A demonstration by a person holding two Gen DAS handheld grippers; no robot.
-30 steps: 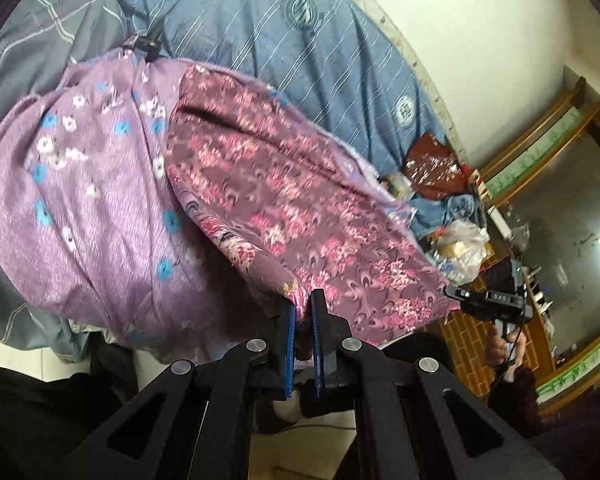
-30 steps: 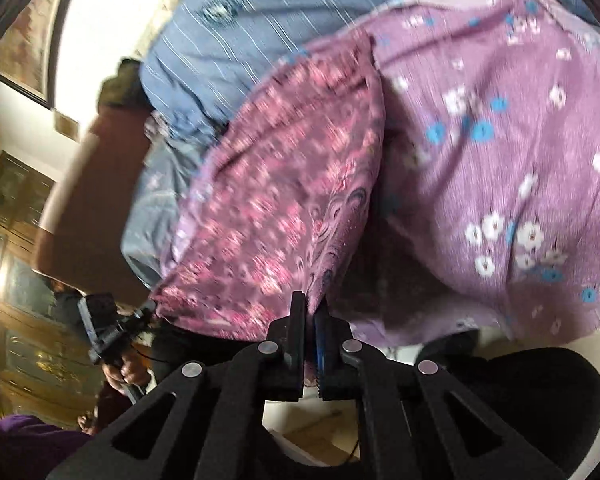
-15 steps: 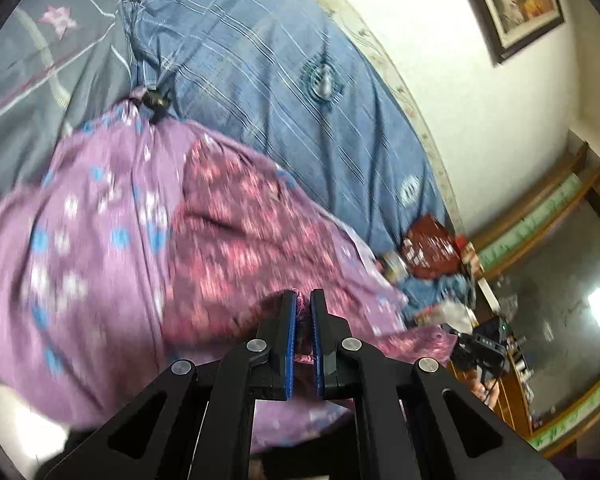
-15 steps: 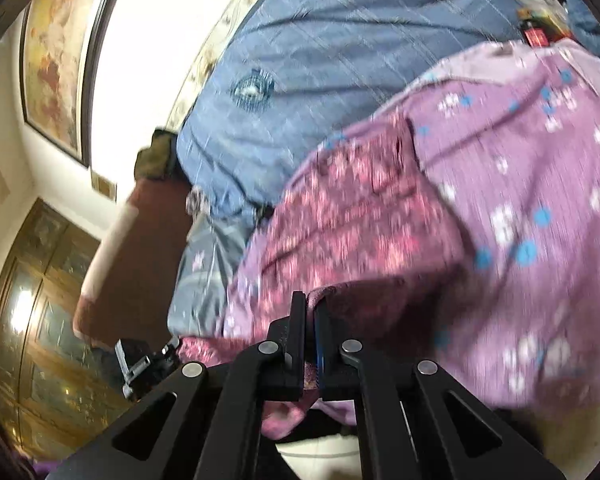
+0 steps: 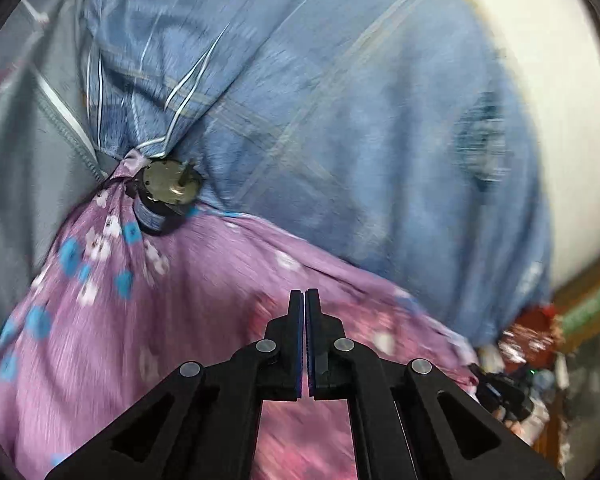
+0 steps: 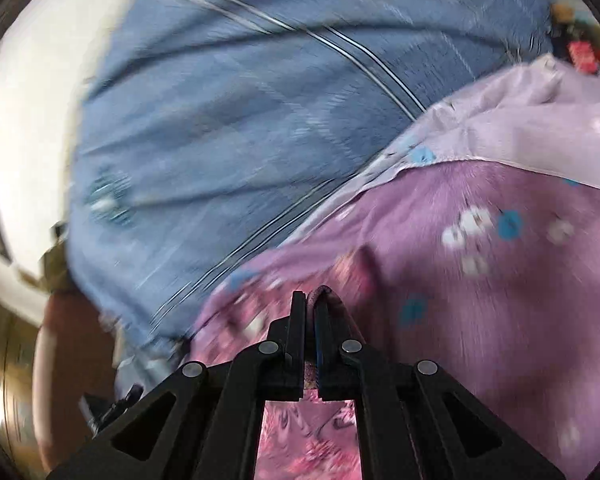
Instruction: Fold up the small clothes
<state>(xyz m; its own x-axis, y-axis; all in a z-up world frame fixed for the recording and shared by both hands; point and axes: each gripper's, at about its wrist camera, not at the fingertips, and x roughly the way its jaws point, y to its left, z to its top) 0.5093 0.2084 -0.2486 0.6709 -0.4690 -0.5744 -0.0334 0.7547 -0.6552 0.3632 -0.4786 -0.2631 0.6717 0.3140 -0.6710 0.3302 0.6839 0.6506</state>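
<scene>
Blue label point(image 5: 150, 216), writing unreadable

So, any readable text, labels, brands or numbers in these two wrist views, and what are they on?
None can be read.
Small cylindrical motor: pale label on its dark body, too blurred to read.
Blue bedsheet: round emblems, motion-smeared, no characters legible.
Red packet at the far edge: markings too small and blurred.

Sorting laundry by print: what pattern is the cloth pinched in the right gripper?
Dark pink floral print, clearest in the right wrist view.
</scene>
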